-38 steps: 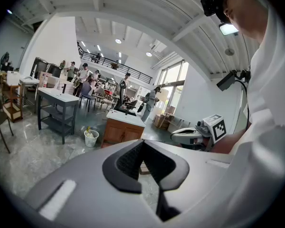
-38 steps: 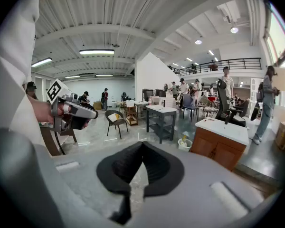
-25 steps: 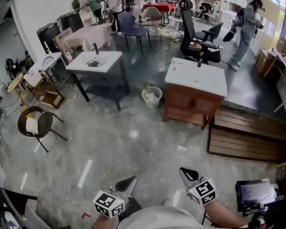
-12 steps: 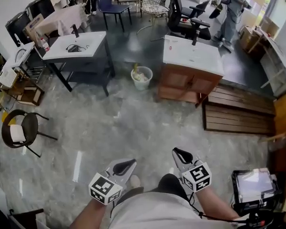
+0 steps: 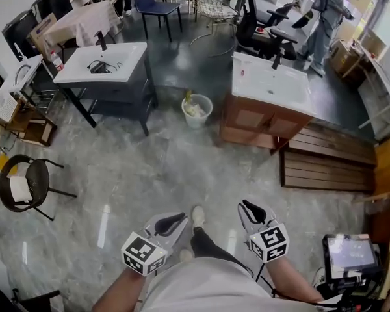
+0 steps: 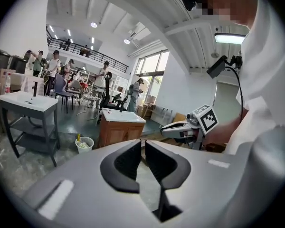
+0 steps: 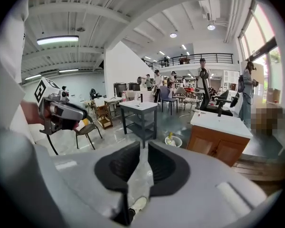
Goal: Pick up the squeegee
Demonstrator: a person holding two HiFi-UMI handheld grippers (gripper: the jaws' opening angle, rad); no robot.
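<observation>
I cannot pick out a squeegee for certain. A small dark thing (image 5: 104, 65) lies on the white basin top of the grey washstand (image 5: 127, 86) at the far left; what it is I cannot tell. Both grippers are held low in front of the person's body, over bare floor and far from the stands. My left gripper (image 5: 172, 223) (image 6: 143, 148) has its pads almost together with nothing between them. My right gripper (image 5: 250, 207) (image 7: 144, 151) is opening, with a narrow empty gap. Each gripper also shows in the other's view: the right gripper (image 6: 164, 128), the left gripper (image 7: 84, 114).
A wooden washstand (image 5: 250, 125) with a white top stands ahead on the right, a white bin (image 5: 196, 111) between the two stands. Slatted pallets (image 5: 328, 158) lie at the right, a round chair (image 5: 23, 184) at the left. People, chairs and tables fill the back.
The person has walked forward: both washstands and the bin are nearer. Both grippers rode along in front of the body, and a shoe now shows between them.
</observation>
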